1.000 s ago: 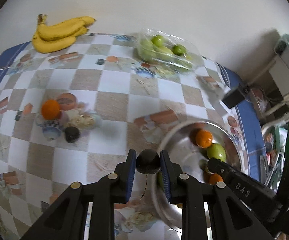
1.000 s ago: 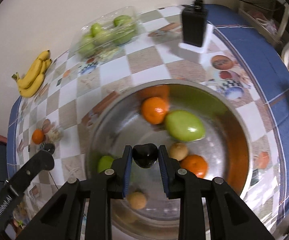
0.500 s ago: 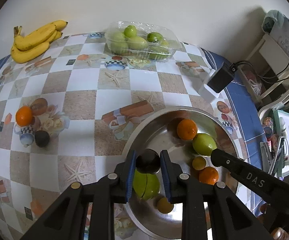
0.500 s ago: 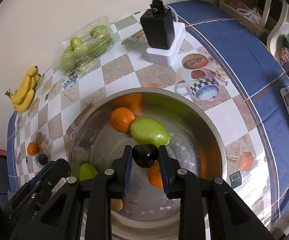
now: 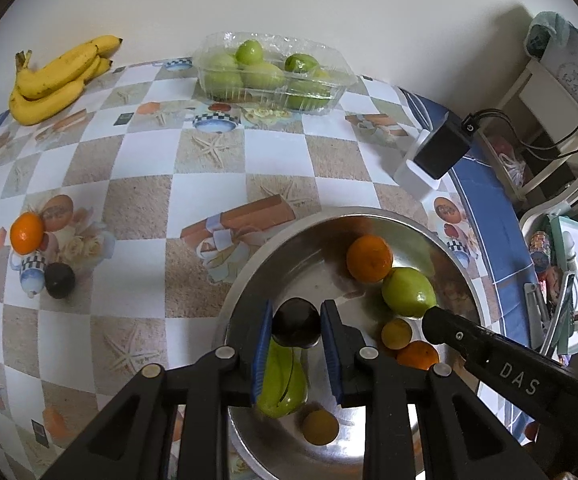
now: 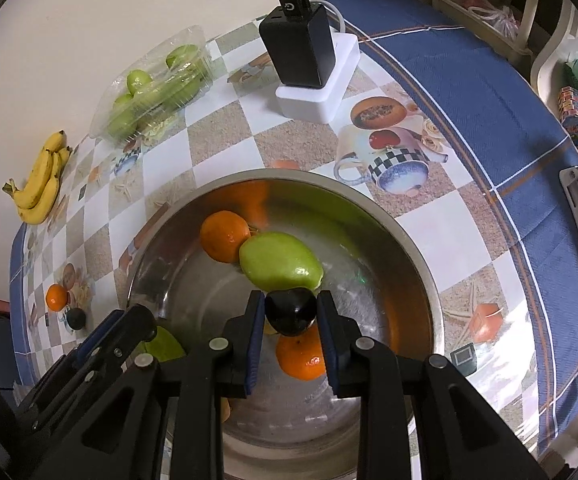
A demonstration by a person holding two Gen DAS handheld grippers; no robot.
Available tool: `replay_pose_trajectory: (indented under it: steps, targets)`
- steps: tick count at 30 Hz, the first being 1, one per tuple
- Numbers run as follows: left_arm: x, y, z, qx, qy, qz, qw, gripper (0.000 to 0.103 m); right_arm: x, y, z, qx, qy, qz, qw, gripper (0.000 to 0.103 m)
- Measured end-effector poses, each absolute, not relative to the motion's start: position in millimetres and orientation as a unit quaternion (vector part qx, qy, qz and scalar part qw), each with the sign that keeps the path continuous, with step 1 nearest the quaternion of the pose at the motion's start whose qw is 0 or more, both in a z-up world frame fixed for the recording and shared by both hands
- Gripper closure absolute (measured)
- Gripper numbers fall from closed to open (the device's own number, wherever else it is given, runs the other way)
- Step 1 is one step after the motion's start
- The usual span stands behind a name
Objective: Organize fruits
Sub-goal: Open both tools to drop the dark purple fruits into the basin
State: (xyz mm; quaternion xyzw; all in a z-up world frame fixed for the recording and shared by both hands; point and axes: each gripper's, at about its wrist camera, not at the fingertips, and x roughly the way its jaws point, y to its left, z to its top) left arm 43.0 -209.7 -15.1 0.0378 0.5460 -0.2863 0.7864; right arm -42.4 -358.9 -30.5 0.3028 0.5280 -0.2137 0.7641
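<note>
Grippers [image 5: 296, 330] [image 6: 291, 314] clamp dark fruits above bowl [image 6: 417, 240].

"DAS" on the right tool's arm [image 5: 515, 376], power symbol on black adapter [image 5: 445, 148]

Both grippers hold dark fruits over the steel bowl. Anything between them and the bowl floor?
Yes, fruit. Under the left gripper lies a green fruit; under the right gripper, an orange. Bare bowl floor lies beside both.

A home dining corner: patterned tablecloth [image 5: 217, 168], bananas [image 5: 57, 80], metal bowl [image 6: 409, 240], charger [image 6: 301, 52].
</note>
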Motion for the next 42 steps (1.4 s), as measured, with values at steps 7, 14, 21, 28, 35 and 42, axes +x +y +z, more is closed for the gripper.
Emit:
replay_pose_trajectory:
  steps: [7,14,21,28,35,42]
  targets:
    - [42.2,-211.8,-15.9,0.038,0.548,-0.292,0.783,0.074,-42.3,-359.6,-32.2,0.305,0.530,-0.215,0.762,0.074]
    - [42.0,-211.2,-10.6,0.031,0.544,-0.295,0.785,0.056,-44.0,-361.1,-27.6,0.308,0.522,-0.217,0.765,0.062]
    - [45.9,-204.0,-2.7,0.025,0.540,-0.281,0.793,0.042,-45.0,-362.7,-22.4,0.310,0.515,-0.219,0.768,0.047]
    - [58.2,-183.1,-10.5,0.027,0.560,-0.218,0.799,0.021,-41.9,-360.2,-26.3,0.304,0.521,-0.217,0.767,0.030]
    - [68.4,-161.9,-20.3,0.024,0.569,-0.150,0.809,0.000,-40.8,-359.2,-30.7,0.300,0.525,-0.219,0.766,0.021]
    - [73.4,-149.7,-25.3,0.019,0.569,-0.116,0.814,0.000,-40.3,-359.2,-35.5,0.303,0.527,-0.218,0.763,0.020]
